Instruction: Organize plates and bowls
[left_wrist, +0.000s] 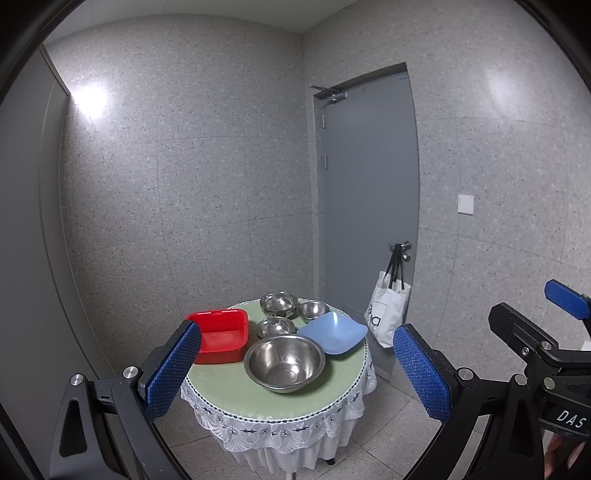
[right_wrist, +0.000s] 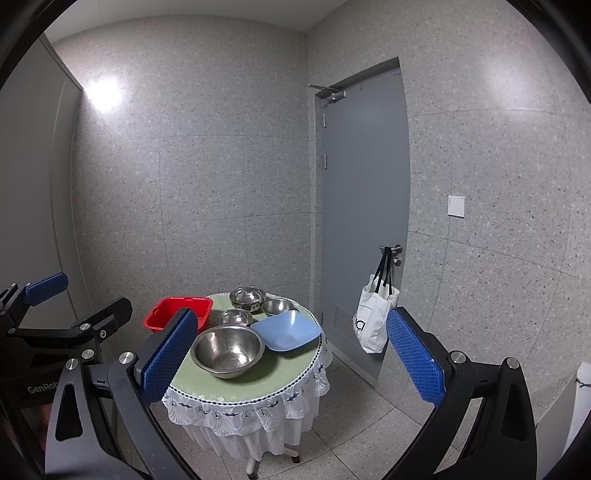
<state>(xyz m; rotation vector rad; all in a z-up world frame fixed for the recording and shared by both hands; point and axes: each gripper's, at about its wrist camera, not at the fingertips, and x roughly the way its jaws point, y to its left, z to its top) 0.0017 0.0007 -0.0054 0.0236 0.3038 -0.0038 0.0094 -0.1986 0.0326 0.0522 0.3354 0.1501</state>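
**Hovering short of the round table, both grippers spread and empty**

Holding my left gripper (left_wrist: 297, 373) back from the small round table (left_wrist: 236, 406), I have its blue-padded fingers (left_wrist: 173, 369) spread wide with nothing between them. From left to right on the pale green tabletop: a red square plastic basin (left_wrist: 221, 334) sits at the left edge, its corner overhanging in the right wrist view. Just beside it, the large stainless steel bowl (left_wrist: 284, 363) stands nearest me, with bare green cloth in front of it. Behind it is a small steel bowl (left_wrist: 275, 326), and farther back two more steel bowls (left_wrist: 279, 303) (left_wrist: 313, 310) sit close together near the far rim. A light blue square plastic plate (left_wrist: 332, 332) reaches the right edge. My right gripper (right_wrist: 291, 358) is likewise wide apart and empty, well short of the dishes.

White lace trim (left_wrist: 280, 432) hangs round the table. Speckled grey wall tiles (left_wrist: 184, 184) enclose the corner; a grey door (left_wrist: 369, 184) stands right of the table, a white tote bag (left_wrist: 386, 314) hanging from its handle.
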